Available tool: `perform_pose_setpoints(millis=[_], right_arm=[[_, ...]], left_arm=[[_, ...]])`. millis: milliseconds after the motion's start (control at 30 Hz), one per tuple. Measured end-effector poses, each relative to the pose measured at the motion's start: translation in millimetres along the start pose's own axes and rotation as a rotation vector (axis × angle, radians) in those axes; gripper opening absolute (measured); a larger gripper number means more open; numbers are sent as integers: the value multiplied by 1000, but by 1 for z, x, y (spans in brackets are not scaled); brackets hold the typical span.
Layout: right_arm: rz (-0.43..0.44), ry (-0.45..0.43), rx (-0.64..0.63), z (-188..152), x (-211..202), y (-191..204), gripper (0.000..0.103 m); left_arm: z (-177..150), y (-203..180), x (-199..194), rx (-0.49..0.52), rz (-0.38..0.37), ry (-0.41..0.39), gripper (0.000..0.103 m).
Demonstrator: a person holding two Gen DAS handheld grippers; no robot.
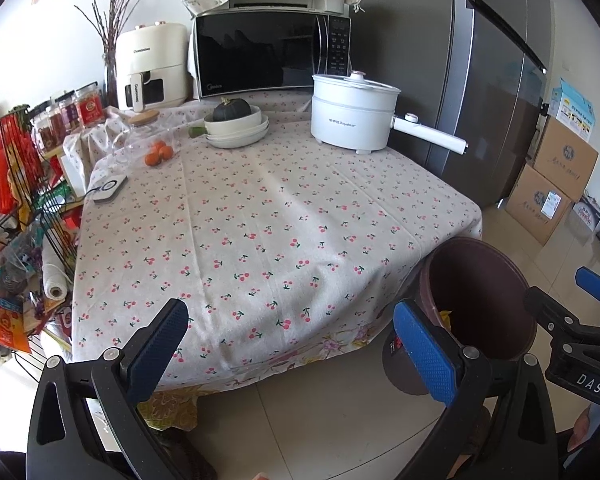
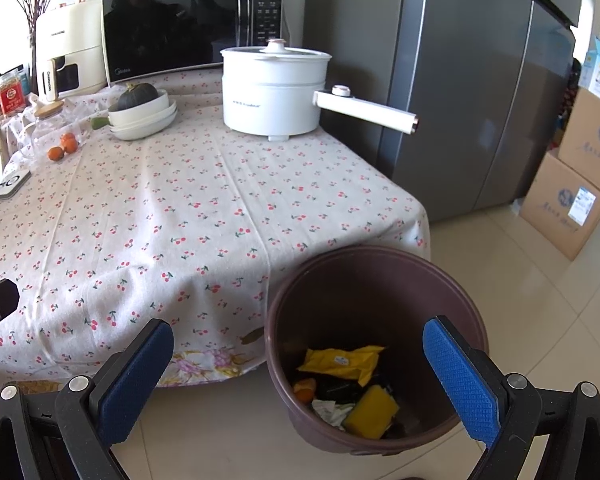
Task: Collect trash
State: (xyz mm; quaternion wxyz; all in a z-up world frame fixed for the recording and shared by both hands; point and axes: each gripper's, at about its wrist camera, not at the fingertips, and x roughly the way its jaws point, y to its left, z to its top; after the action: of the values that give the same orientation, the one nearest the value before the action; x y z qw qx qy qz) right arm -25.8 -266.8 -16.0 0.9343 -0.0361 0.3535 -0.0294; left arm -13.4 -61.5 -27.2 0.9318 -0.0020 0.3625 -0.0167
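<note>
R gripper (image 2: 296, 364) spread wide, empty, above brown bin (image 2: 472, 320); trash (yellow wrapper (image 2: 340, 360), sponge (image 2: 370, 412)) sits inside at 6 o'clock. L gripper (image 1: 296, 348) also spread, empty. Risk: tangerines (image 2: 64, 146) at 10 o'clock mistaken for trash; pot handle (image 2: 368, 114) overhangs the table, easy to snag.

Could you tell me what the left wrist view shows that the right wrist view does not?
Only the left wrist view shows the wire rack of packaged goods beside the table, and the right gripper itself, open near the bin.

Only the right wrist view looks down into the brown bin, showing a yellow wrapper, a yellow sponge, crumpled paper and something orange at the bottom.

Both show the cherry tablecloth, microwave, white pot, stacked bowls with a dark squash, oranges, fridge and cardboard boxes.
</note>
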Motion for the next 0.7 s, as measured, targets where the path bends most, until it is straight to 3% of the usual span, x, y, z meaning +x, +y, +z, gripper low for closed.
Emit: perform_pose_setpoints(millis=[700], right_arm=[[-14, -8, 8, 1, -1, -1, 102]], left_arm=[[2, -7, -16, 40, -1, -44, 103]])
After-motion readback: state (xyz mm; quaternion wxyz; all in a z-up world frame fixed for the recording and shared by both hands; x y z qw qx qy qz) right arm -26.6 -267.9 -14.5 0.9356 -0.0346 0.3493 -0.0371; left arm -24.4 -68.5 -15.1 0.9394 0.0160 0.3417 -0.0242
